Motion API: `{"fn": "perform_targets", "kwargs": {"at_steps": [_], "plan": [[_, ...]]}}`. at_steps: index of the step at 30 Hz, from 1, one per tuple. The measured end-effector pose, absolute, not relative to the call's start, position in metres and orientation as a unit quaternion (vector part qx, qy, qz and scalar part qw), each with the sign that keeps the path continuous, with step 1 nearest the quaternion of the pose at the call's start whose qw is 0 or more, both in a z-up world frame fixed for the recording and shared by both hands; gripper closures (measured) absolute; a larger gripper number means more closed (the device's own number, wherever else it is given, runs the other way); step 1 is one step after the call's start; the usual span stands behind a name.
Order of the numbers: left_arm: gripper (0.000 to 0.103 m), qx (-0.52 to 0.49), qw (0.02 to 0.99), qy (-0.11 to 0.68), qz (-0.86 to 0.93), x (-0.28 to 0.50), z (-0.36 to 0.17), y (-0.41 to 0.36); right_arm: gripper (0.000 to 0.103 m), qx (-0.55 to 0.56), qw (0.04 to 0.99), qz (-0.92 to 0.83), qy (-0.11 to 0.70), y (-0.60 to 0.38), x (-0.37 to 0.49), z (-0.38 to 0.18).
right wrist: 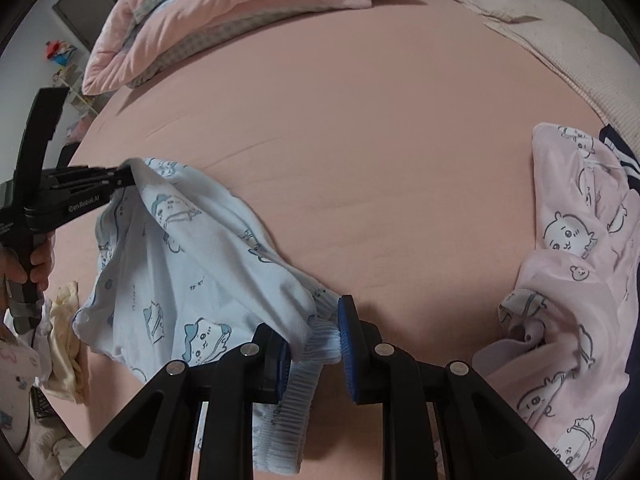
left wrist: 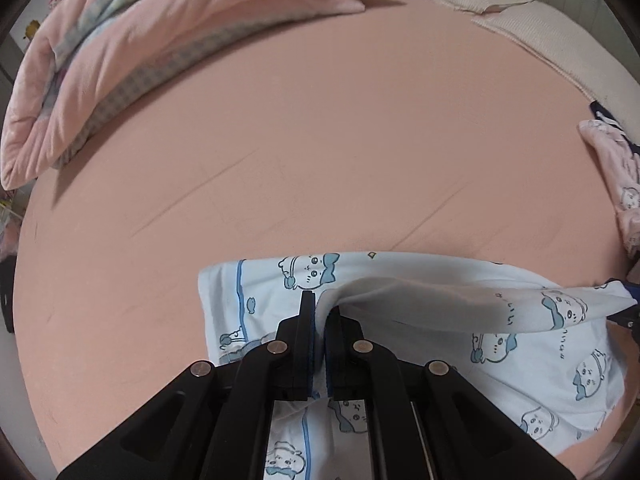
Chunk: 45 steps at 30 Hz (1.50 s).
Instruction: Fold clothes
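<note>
Scene: A light-blue cartoon-print garment (left wrist: pixel 500 360) lies on a pink bed sheet (left wrist: pixel 320 140), held up at two points by a person working a pair of handheld grippers.
Landmark: All places here are given from the blue garment.
Left gripper (left wrist: pixel 320 316): Clenched tight on a pinch of the garment's upper layer; the cloth stretches from it in a raised fold toward the other tool.
Right gripper (right wrist: pixel 316 340): Grasping the bunched, ribbed band at the garment's near end, its blue pads pressed against the gathered cloth on either side.
Hand (right wrist: pixel 28 264): Seen at the garment's left in the right wrist view, wrapped round the left tool's handle.
Step in hand: By the look of it, carrying the lifted edge over to lay a fold.
Doing it well: Keep both grips level and the cloth taut between them, lower together so the edges meet squarely, and let go only once the fold rests flat.
Nearby: A pink printed garment (right wrist: pixel 580 260) lies well to the right; a rolled pink quilt (right wrist: pixel 224 12) sits beyond the far side.
Legible writing: "GenRobot.AI" in white on the left tool's body; the small characters printed on the garment are too fine to read.
</note>
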<state>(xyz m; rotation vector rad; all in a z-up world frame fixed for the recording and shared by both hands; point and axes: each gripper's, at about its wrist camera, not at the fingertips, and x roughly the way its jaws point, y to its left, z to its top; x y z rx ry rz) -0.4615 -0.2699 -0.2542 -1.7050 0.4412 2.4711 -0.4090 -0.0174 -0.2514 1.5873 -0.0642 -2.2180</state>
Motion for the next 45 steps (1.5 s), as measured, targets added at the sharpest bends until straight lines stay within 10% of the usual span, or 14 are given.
{"fn": "perform_targets", "kwargs": {"at_steps": [10,14,45], "plan": [[0.089,-0.602,0.047,0.124,0.787,-0.47,-0.264,-0.272,0.07,0.596,0.202,-0.775,-0.051,-0.006,-0.422,-0.256],[0.02,-0.595,0.039,0.12,0.794,-0.471,-0.254,-0.273,0.038,0.602,0.187,-0.774,-0.053,0.001,-0.426,-0.253],[0.018,-0.538,-0.074,-0.052,0.838,-0.311,-0.24,-0.328,0.036,0.586,0.133,-0.798,-0.048,0.011,-0.425,-0.25]]}}
